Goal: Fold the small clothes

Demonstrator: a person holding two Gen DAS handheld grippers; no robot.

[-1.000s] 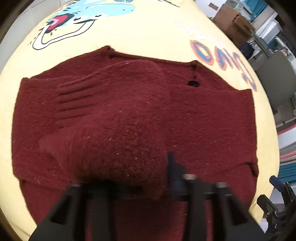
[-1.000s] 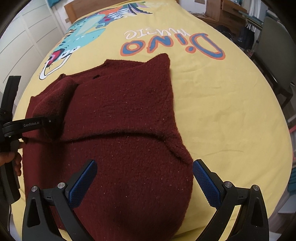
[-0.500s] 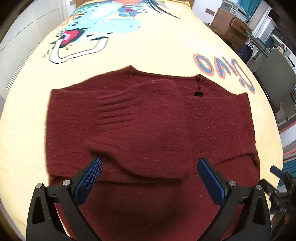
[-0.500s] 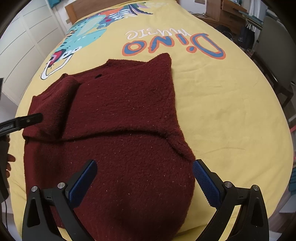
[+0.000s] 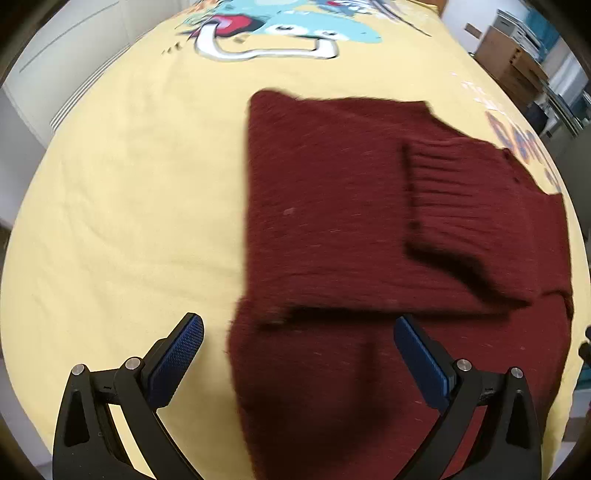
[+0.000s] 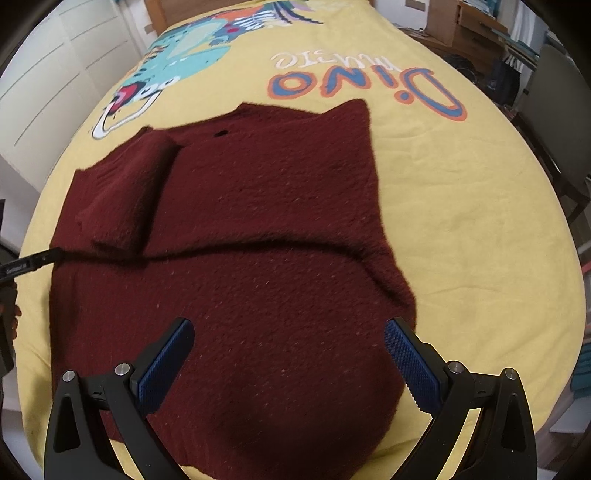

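Observation:
A dark red knitted sweater [image 6: 258,240] lies flat on the yellow bedspread [image 6: 461,206], both sleeves folded in across its body. In the left wrist view the sweater [image 5: 351,229] fills the right half, its ribbed cuff [image 5: 454,184] lying on top. My left gripper [image 5: 295,354] hovers open over the sweater's left edge with nothing between its blue pads. My right gripper [image 6: 288,354] stands open above the sweater's lower part, also holding nothing. The tip of the left gripper [image 6: 33,260] shows at the sweater's left edge in the right wrist view.
The bedspread carries a dinosaur print [image 5: 280,29] and "Dino" lettering [image 6: 365,86]. White cupboard doors [image 6: 48,88] stand on the left. A chair [image 6: 554,122], cardboard boxes [image 5: 506,55] and shelves stand beyond the bed on the right.
My left gripper let go of the sleeve, opened wide, and moved left to the sweater's edge. The sleeve now lies folded across the body. The right gripper barely shifted.

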